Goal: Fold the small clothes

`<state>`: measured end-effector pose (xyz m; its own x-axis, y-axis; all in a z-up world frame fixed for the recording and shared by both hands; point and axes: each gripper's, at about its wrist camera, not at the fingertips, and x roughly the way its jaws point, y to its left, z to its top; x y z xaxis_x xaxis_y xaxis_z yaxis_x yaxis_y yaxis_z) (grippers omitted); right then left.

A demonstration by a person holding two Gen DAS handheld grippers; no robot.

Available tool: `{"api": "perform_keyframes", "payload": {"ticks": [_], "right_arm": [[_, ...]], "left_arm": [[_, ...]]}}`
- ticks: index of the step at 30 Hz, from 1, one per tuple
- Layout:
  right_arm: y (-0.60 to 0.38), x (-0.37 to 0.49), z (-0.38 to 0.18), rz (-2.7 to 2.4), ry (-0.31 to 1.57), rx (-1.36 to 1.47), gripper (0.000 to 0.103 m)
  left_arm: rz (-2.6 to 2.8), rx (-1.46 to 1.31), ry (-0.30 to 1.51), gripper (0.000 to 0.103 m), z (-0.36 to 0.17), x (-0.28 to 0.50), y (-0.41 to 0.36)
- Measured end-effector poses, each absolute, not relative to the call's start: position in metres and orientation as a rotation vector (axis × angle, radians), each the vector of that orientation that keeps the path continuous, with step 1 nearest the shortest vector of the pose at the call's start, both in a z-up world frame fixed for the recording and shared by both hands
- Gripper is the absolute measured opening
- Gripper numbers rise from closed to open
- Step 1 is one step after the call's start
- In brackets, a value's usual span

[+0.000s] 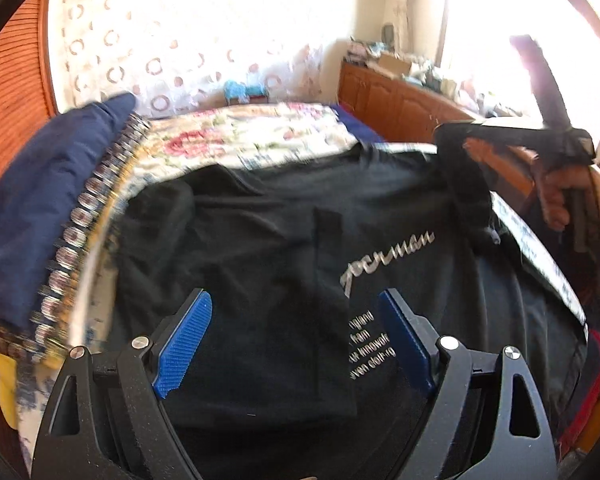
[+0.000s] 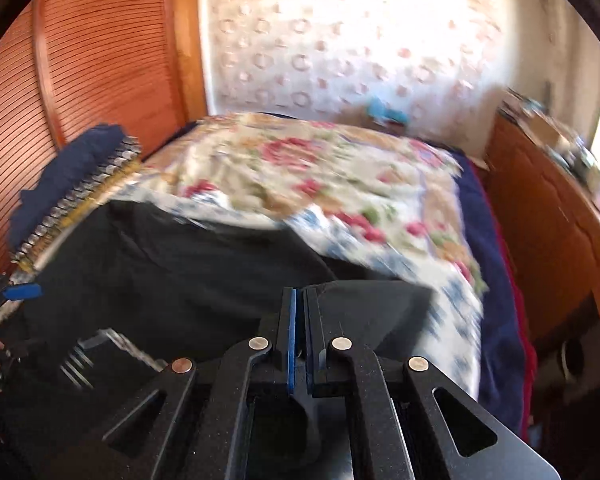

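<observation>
Left fingers (image 1: 296, 340) gape over black shirt (image 1: 260, 248) lettered "man"; right fingers (image 2: 299, 320) pinch its edge.

Matt black cloth tee (image 1: 268, 240), ribbed blue pads (image 1: 184, 340), glossy wood cupboard (image 1: 400, 100)

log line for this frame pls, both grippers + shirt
left gripper: open, above black shirt | right gripper: shut on shirt edge, lifted | bedspread: under shirt

The right claw (image 2: 300, 320), at six o'clock, pinches a black shirt (image 2: 172, 264) fold over the floral bed (image 2: 340, 176).
</observation>
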<state>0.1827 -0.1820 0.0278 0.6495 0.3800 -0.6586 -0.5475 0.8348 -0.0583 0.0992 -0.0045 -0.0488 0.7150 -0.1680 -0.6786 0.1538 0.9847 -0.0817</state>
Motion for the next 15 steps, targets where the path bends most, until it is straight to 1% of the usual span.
{"api": "perform_keyframes", "payload": {"ticks": [3,5,6,8,9,15], "right_arm": [[-0.150,0.193,0.027,0.574,0.681,-0.291,0.003],[-0.142,0.203,0.024,0.598,0.689,-0.260,0.003],[-0.143,0.209,0.021,0.605,0.689,-0.250,0.006],[-0.150,0.216,0.017,0.605,0.681,-0.225,0.027],[-0.160,0.221,0.012,0.608,0.684,-0.212,0.029],[-0.186,0.209,-0.003,0.571,0.716,-0.226,0.029]], "left_arm": [[-0.161,-0.030,0.732,0.086,-0.043,0.097,0.006],[-0.152,-0.034,0.728,0.086,-0.043,0.098,0.012],[-0.152,-0.038,0.727,0.086,-0.042,0.101,0.015],[-0.148,-0.042,0.729,0.086,-0.043,0.108,0.018],[-0.146,-0.041,0.727,0.086,-0.043,0.111,0.020],[-0.144,-0.060,0.721,0.086,-0.042,0.130,0.032]]}}
